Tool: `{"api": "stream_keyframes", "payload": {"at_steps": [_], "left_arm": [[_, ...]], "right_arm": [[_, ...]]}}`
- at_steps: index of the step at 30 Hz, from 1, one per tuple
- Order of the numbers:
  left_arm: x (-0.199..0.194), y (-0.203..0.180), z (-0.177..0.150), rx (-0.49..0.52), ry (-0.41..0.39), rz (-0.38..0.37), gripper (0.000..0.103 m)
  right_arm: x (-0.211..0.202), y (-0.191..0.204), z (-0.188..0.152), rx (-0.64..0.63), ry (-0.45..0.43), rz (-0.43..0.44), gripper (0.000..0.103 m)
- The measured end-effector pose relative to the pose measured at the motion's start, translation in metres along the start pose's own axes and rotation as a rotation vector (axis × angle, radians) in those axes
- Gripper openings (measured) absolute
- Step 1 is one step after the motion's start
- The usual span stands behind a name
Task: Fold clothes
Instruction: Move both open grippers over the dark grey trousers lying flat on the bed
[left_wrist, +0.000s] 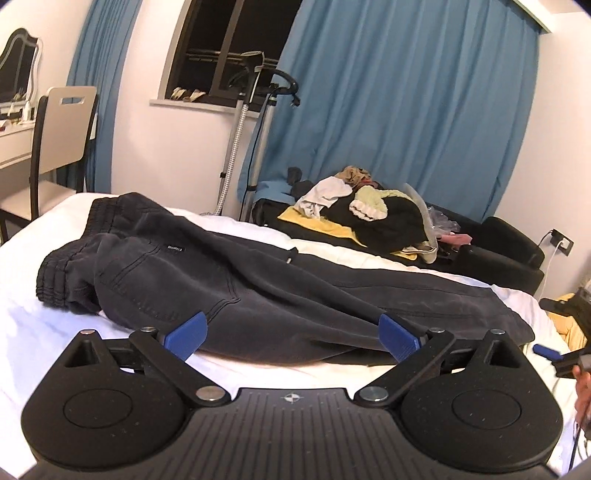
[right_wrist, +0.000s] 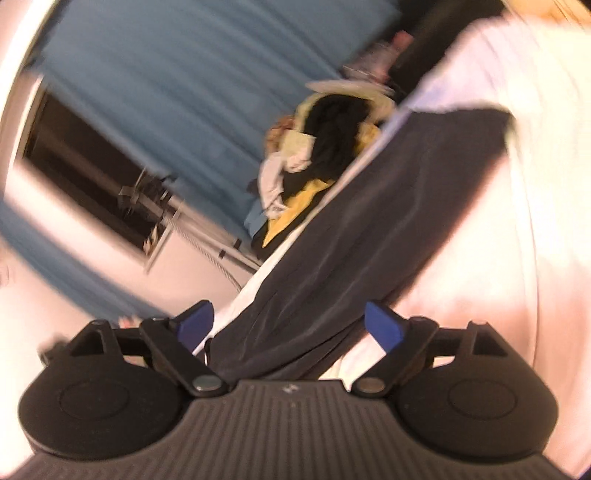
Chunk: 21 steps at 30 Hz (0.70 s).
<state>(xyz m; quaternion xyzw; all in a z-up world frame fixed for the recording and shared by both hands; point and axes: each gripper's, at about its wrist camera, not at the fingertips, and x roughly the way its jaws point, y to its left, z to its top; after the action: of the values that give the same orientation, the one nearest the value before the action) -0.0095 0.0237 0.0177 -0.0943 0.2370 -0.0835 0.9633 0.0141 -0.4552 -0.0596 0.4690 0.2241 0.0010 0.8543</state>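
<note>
Dark grey jogger trousers (left_wrist: 229, 273) lie spread on the white bed sheet (left_wrist: 44, 325), waistband at the left, legs running right. My left gripper (left_wrist: 291, 334) is open, its blue fingertips (left_wrist: 186, 334) at the trousers' near edge, holding nothing. In the right wrist view, tilted and blurred, my right gripper (right_wrist: 290, 325) is open with a trouser leg (right_wrist: 369, 229) lying between and beyond its blue fingers (right_wrist: 382, 326); I see no grip on it. The right gripper also shows at the right edge of the left wrist view (left_wrist: 554, 352).
A pile of mixed clothes (left_wrist: 373, 214) lies on a black sofa (left_wrist: 495, 251) beyond the bed. A garment steamer stand (left_wrist: 255, 110) stands by the window and blue curtains (left_wrist: 406, 110). A chair (left_wrist: 55, 136) and dressing table stand at the left.
</note>
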Motion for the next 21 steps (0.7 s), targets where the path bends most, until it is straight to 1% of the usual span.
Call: {"api": "stream_keyframes", "payload": {"at_steps": [3,5,7,10,12,15,17,20,21], "left_arm": [[0.004,0.0,-0.001,-0.017,0.011,-0.017,0.1],[0.008,0.001,-0.002,-0.031,0.022,-0.036,0.1],[0.014,0.001,-0.004,-0.037,0.033,-0.043,0.1],[0.026,0.002,-0.007,-0.038,0.053,-0.05,0.101],[0.039,0.002,-0.01,-0.035,0.074,-0.04,0.101],[0.061,0.006,-0.012,-0.073,0.128,-0.055,0.101],[0.076,0.007,-0.014,-0.101,0.159,-0.067,0.101],[0.095,0.005,-0.018,-0.098,0.171,-0.066,0.101],[0.1,0.003,-0.019,-0.089,0.164,-0.056,0.101]], "right_arm": [[0.025,-0.033,0.017,0.129,0.027,-0.043,0.09],[0.038,-0.054,0.025,0.187,0.014,-0.063,0.09],[0.049,-0.069,0.031,0.225,-0.002,-0.064,0.09],[0.07,-0.086,0.038,0.239,0.005,-0.054,0.09],[0.084,-0.096,0.043,0.243,0.006,-0.058,0.09],[0.103,-0.11,0.051,0.276,-0.006,-0.025,0.09],[0.114,-0.112,0.059,0.274,-0.036,0.002,0.09],[0.129,-0.113,0.07,0.258,-0.087,0.01,0.09],[0.133,-0.114,0.073,0.258,-0.107,0.009,0.09]]}}
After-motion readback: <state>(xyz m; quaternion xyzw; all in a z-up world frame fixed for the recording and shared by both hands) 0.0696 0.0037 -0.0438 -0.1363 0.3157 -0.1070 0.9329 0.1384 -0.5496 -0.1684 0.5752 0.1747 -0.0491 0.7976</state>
